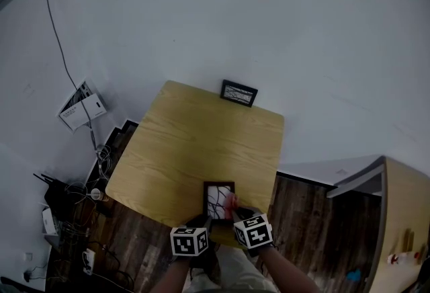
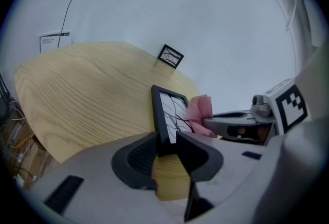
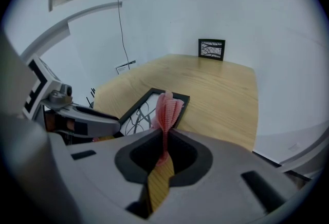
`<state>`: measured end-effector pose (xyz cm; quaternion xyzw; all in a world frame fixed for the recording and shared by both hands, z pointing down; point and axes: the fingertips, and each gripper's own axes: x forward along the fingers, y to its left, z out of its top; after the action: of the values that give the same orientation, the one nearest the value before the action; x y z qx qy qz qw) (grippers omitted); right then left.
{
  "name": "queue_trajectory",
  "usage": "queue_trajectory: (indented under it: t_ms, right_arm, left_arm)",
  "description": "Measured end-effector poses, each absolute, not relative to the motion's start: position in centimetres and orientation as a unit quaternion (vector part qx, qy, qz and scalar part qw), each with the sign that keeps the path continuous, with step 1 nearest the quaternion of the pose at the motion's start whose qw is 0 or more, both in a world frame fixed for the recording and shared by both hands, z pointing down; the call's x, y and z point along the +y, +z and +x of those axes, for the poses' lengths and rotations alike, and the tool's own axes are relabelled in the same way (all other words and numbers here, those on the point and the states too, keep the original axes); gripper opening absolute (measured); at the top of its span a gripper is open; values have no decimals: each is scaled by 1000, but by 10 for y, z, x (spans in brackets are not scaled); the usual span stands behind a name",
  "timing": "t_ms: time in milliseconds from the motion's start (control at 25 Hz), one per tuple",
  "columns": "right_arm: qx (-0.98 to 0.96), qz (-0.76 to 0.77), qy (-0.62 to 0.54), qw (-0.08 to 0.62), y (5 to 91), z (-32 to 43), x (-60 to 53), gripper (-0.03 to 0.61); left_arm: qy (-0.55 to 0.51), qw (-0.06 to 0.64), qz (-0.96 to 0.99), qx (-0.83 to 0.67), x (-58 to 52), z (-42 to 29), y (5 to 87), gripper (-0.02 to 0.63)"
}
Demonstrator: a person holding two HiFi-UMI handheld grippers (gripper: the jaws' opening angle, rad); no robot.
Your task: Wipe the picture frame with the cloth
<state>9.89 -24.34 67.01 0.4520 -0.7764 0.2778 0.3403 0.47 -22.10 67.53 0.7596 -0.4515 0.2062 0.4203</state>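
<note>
While left gripper clamps frame, right gripper slants.

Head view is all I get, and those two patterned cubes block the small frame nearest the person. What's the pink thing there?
Observer: A cloth, pinched between the jaws of the right hand-held gripper.
Visitor: And the other one?
Observer: The left hand-held gripper is clamped on the near edge of the picture frame, one jaw on the front and one on the back.
Visitor: Does the cloth reach the picture?
Observer: It appears to rest against the picture's front face.
</note>
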Motion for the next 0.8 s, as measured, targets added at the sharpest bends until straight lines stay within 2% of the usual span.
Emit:
queue_trajectory:
  t_ms: [240, 560, 800]
  right_arm:
    - [-772, 474, 276, 320, 660, 101, -239, 15]
    - [-784, 498, 277, 245, 617, 98, -210, 15]
    - [-791, 514, 271, 192, 584, 92, -179, 15]
  left_arm:
    - [194, 423, 759, -456, -219, 2, 675, 103]
    - [162, 393, 773, -472, -205, -10, 641, 87]
    - [136, 395, 779, -468, -176, -19, 617, 52]
